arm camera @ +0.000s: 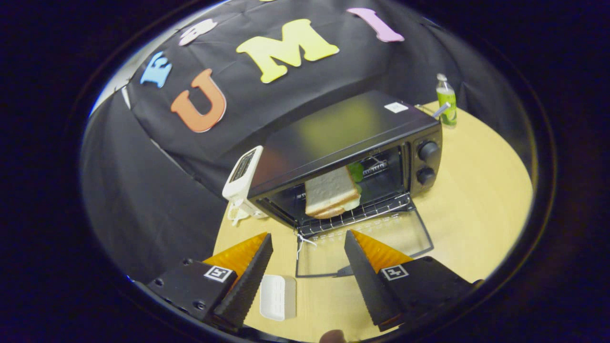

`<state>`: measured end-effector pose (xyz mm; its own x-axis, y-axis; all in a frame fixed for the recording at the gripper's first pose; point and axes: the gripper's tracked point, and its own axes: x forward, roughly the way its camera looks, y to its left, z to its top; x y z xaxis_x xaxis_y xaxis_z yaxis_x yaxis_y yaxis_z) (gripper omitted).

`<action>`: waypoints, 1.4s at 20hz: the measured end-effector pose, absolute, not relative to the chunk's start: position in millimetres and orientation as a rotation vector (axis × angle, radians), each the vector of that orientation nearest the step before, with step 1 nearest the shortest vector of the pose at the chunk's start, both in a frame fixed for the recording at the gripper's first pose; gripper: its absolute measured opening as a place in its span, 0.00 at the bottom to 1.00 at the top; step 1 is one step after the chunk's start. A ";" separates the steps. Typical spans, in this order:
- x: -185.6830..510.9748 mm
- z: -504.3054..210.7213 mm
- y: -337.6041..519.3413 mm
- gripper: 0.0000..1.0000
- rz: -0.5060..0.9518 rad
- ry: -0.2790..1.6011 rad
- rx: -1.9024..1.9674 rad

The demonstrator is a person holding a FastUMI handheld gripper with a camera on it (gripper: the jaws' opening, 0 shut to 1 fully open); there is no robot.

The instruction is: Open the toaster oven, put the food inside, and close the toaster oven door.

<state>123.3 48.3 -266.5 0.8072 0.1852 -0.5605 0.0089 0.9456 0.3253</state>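
- The fingers (pixel 309 240) stand spread wide at the bottom of the frame, holding nothing; bare tabletop (pixel 476 209) shows in the gap between them.
- Each finger has a black ribbed inner face and an orange outer side, and each black base carries a small square marker.
- Low in the frame, just beside the left finger, a small white tray (pixel 278 297) lies flat on the tabletop.
- Just ahead of the fingers, at the centre of the frame, the toaster oven door (pixel 364 245) is folded down flat; its glass lets the pale wood show through. Its near edge lies between the fingertips.
- A bit of white string (pixel 302 242) hangs at the door's left corner.
- Beyond the door, the black toaster oven (pixel 343 138) stands open, tilted across the middle of the frame, with two knobs (pixel 427 163) on its right panel.
- The sandwich (pixel 332 192) rests on the wire rack (pixel 362 214) inside the oven mouth, white bread with something green at its far edge.
- A white appliance (pixel 242 175) stands against the oven's left side.
- In the upper right, a green bottle (pixel 446 101) stands upright on the tabletop behind the oven.
- Black cloth closes the background.
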 end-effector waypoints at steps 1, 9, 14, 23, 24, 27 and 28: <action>112.9 -261.8 46.9 0.98 0.097 0.627 0.289; 62.2 -253.0 30.7 0.99 0.081 0.606 0.054; 47.8 -289.1 31.4 0.99 0.057 0.646 0.017; 48.3 -395.2 5.8 0.99 -0.050 0.736 -0.022; 54.2 -405.5 4.0 0.99 -0.062 0.740 -0.025; 73.0 -427.0 1.7 0.99 -0.087 0.744 -0.021; 79.6 -431.8 0.0 0.99 -0.095 0.741 -0.020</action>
<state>79.6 0.0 -431.8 0.7338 -0.0938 -0.6729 0.0794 0.9955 -0.0522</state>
